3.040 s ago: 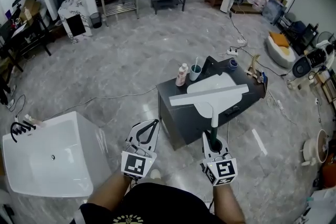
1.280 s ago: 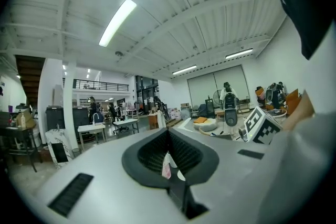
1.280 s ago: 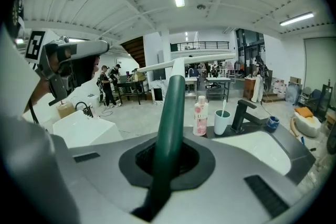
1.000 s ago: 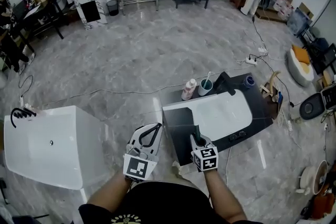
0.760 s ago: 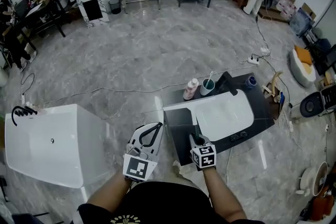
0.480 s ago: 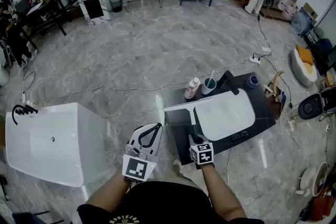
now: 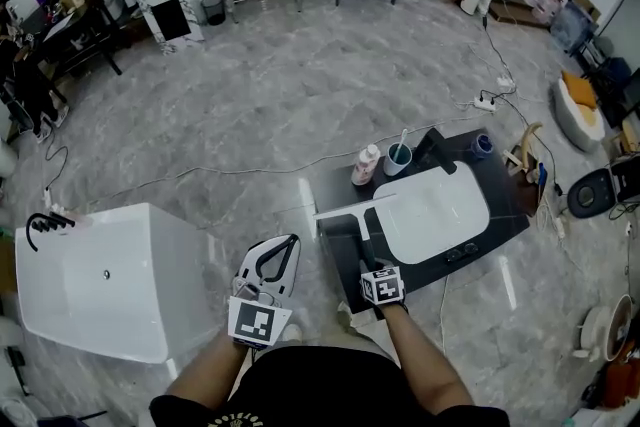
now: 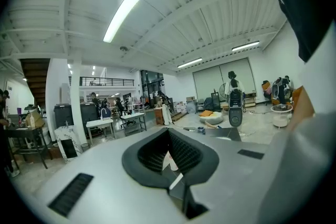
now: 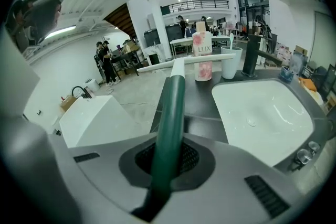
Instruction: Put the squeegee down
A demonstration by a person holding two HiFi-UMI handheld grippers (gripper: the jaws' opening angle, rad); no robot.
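Grips the squeegee (image 7: 352, 208) in the right gripper (image 7: 368, 265), clenched hard on the dark green handle. Holds it over the left part of the dark counter (image 7: 340, 250) — white blade crosswise near the far edge, just left of the white basin (image 7: 430, 212). Cannot tell whether the blade touches the top. Carries the left gripper (image 7: 290, 242) off the counter's left side, above the floor, pinched together on nothing. Shows a pink bottle (image 7: 366, 164) and a cup (image 7: 399, 155) side by side beyond the blade, near a black faucet (image 7: 436, 151) — and a white tub (image 7: 100, 280) well apart at the left.
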